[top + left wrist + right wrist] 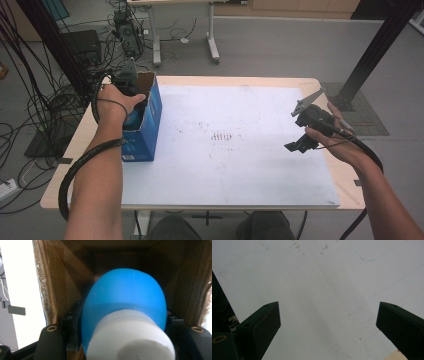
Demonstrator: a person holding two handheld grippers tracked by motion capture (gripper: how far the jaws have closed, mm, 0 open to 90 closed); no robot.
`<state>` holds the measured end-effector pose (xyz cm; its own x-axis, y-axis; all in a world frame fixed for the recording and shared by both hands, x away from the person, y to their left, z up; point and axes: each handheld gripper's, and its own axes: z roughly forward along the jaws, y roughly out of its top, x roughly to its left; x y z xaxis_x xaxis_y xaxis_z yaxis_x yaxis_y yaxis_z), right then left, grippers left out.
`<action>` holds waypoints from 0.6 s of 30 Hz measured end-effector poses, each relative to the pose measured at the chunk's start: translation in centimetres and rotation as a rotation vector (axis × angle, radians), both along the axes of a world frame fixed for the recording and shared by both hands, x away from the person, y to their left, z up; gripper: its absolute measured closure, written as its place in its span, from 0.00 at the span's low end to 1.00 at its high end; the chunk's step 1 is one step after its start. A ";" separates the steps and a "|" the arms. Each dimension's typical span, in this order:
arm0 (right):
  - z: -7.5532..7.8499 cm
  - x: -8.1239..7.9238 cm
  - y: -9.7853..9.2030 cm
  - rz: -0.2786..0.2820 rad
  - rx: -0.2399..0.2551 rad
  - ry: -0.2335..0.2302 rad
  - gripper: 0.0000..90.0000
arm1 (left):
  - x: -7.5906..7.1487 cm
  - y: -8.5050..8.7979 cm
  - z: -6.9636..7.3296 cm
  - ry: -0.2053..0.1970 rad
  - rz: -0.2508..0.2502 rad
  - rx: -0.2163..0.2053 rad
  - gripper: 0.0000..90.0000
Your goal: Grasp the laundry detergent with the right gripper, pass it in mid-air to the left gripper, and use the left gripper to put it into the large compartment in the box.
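Note:
A blue cardboard box (148, 120) stands open-topped at the table's left side. My left gripper (134, 111) reaches down into it from above. In the left gripper view its jaws are shut on a blue bottle (125, 302) with a white cap (130, 337), surrounded by the box's brown inner walls (62, 285). My right gripper (301, 145) hovers over the white mat's right part, tilted down. Its two black jaws stand wide apart in the right gripper view with just the white mat (319, 290) between them.
The white mat (225, 145) covers most of the wooden table (75, 145) and bears faint dark marks at its middle. Cables, a black frame post (380, 45) and a desk's legs stand on the floor beyond the table.

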<state>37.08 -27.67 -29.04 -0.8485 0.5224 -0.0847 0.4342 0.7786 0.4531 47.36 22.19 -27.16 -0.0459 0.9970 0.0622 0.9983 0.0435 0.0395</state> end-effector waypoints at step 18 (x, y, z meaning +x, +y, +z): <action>0.3 -0.1 0.0 0.007 -0.006 -0.005 0.06 | -0.1 -0.2 0.4 -0.009 -0.008 0.013 0.33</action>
